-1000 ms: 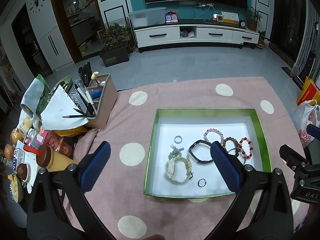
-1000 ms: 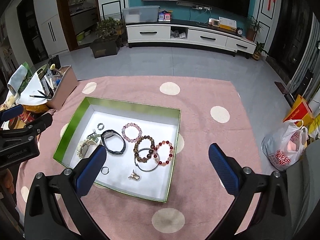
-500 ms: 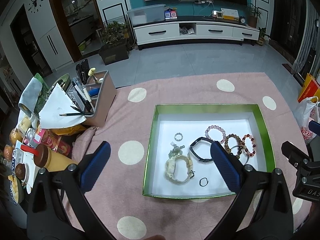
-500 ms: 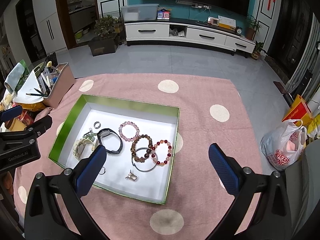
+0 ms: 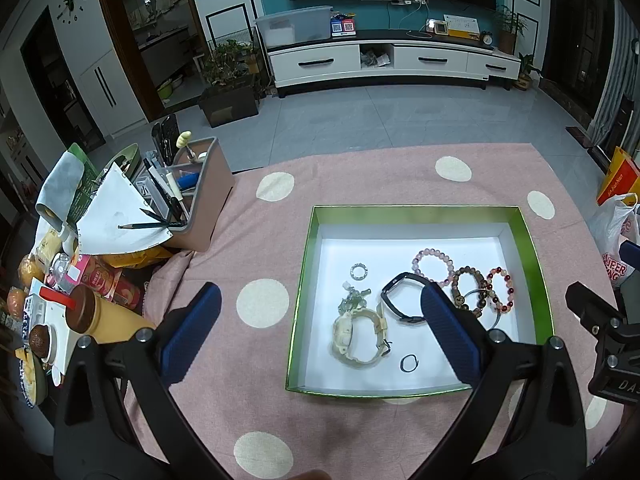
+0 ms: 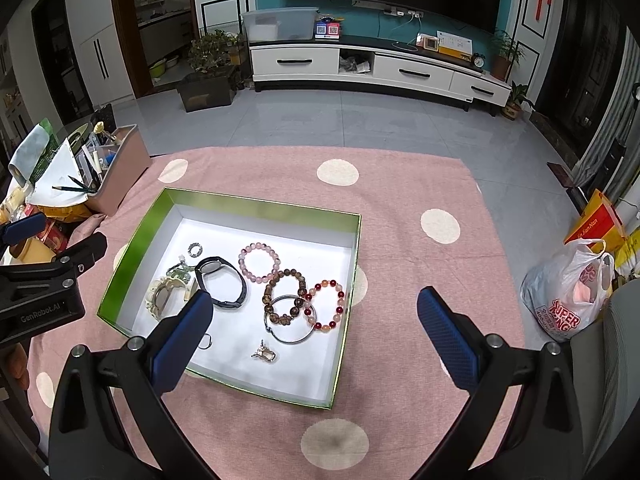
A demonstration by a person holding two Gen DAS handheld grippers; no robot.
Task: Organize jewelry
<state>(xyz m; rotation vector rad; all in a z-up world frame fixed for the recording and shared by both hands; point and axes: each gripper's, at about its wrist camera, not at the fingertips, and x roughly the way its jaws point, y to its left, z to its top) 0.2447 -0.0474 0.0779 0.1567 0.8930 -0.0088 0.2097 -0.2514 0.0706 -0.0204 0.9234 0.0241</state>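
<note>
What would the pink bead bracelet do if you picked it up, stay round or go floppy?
The pink bead bracelet would probably sag, since it looks like separate beads on a string. The round beads may slip in the open right gripper. It seems light.

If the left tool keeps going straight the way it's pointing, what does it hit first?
Probably the cream watch in the green-rimmed box, since the open left tool centres just left of it; depth is unclear, so it may meet the box's near wall first.

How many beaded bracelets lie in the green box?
3: pink bead bracelet toward the back, brown bead bracelet in front of it, red bead bracelet nearest the box's right wall. None seems hidden.
</note>
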